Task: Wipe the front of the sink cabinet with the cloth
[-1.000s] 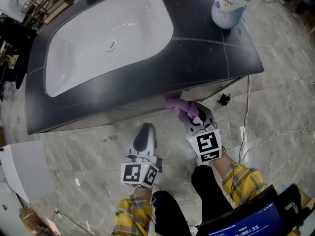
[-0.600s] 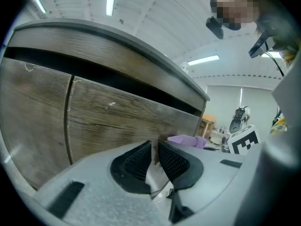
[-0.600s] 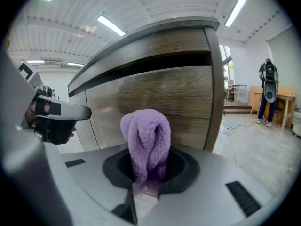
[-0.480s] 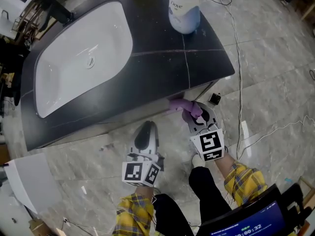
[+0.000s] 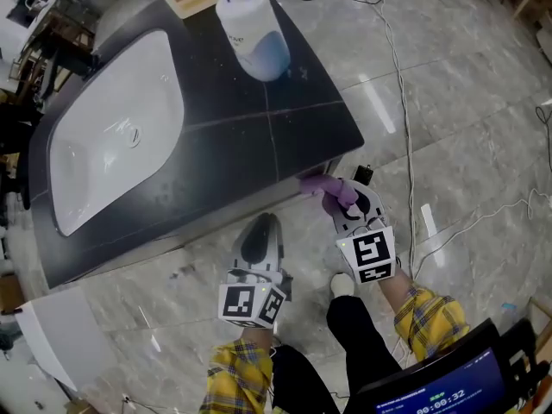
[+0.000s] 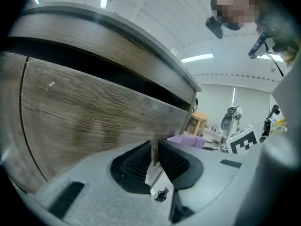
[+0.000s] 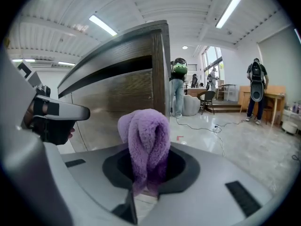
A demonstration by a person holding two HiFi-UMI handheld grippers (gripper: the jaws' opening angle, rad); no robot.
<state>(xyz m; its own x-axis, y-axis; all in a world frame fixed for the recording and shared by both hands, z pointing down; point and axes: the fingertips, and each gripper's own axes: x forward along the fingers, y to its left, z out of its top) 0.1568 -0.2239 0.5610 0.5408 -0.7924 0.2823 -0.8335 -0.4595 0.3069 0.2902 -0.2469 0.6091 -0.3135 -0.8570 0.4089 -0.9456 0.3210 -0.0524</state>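
Purple cloth (image 7: 143, 140) is clamped in the right gripper's (image 5: 336, 199) fingers at the right end of the sink cabinet front (image 6: 84, 117). The left gripper's (image 6: 155, 150) fingers are together, holding nothing, near the cabinet.

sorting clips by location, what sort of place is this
Probably a big open lab or showroom hall, not a home bathroom: the sink cabinet stands on an open marble floor, cables trail across it, and people with backpacks stand near desks in the background.
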